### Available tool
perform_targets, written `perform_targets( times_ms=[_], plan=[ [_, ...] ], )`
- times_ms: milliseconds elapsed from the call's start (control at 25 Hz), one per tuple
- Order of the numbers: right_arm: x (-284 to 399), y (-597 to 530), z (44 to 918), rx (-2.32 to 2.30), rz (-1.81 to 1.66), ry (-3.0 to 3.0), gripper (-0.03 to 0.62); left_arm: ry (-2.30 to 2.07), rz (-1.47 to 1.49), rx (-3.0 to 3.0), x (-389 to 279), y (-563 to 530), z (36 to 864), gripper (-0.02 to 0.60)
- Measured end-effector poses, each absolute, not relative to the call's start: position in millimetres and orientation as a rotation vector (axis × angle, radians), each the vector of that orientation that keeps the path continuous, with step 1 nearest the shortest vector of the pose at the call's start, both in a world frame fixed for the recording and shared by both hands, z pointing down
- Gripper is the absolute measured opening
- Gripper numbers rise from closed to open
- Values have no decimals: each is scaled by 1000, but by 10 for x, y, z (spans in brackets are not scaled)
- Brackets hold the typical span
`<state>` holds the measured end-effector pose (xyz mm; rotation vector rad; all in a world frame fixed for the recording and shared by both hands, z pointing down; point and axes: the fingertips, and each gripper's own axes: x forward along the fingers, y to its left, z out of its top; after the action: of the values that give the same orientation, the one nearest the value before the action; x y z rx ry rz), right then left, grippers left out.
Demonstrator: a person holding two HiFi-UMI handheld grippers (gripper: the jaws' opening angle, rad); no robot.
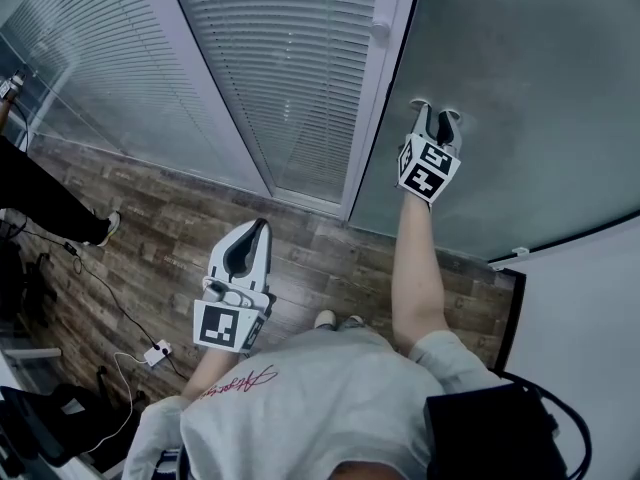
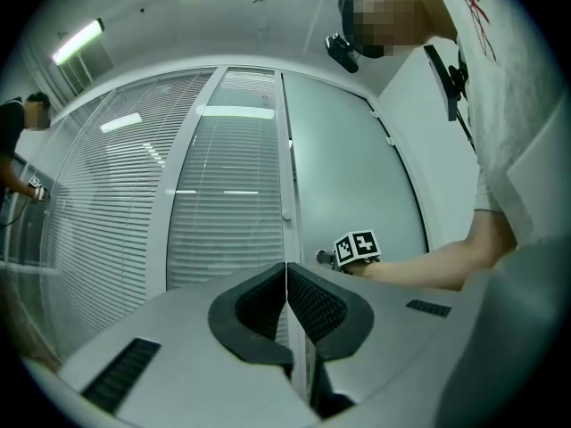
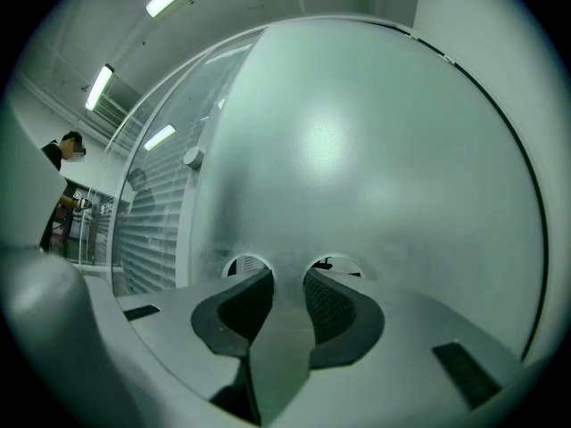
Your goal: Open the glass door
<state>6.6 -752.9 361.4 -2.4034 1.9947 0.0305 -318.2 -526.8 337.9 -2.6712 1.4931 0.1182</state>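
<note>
The frosted glass door (image 1: 520,98) fills the upper right of the head view, to the right of its white frame (image 1: 372,98). My right gripper (image 1: 436,111) is stretched out to it, open, both fingertips against the pane. In the right gripper view the right gripper (image 3: 285,275) has a clear gap with nothing in it, and the door (image 3: 375,150) shows two clear round spots at the tips. My left gripper (image 1: 258,226) hangs lower and nearer my body, shut and empty. In the left gripper view the left gripper (image 2: 285,267) has its pads together, with the door (image 2: 348,176) beyond.
A glazed wall with white blinds (image 1: 290,68) runs left of the door. A small round fitting (image 1: 380,30) sits on the frame. Another person (image 1: 50,203) stands at the far left. Cables and a power strip (image 1: 157,351) lie on the wood floor. A white wall (image 1: 590,298) is at right.
</note>
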Motion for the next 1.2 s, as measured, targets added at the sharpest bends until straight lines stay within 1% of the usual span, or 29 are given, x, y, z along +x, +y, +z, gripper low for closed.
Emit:
perform_targets(
  times_ms=[760, 1200],
  plan=[
    [-126, -6951, 3599, -2321, 65, 2054, 110, 1414, 138, -2733, -3143, -5075, 3464, 17],
    [-260, -6434, 3589, -2236, 84, 2132, 110, 1294, 152, -2767, -2895, -4934, 3445, 18]
  ],
)
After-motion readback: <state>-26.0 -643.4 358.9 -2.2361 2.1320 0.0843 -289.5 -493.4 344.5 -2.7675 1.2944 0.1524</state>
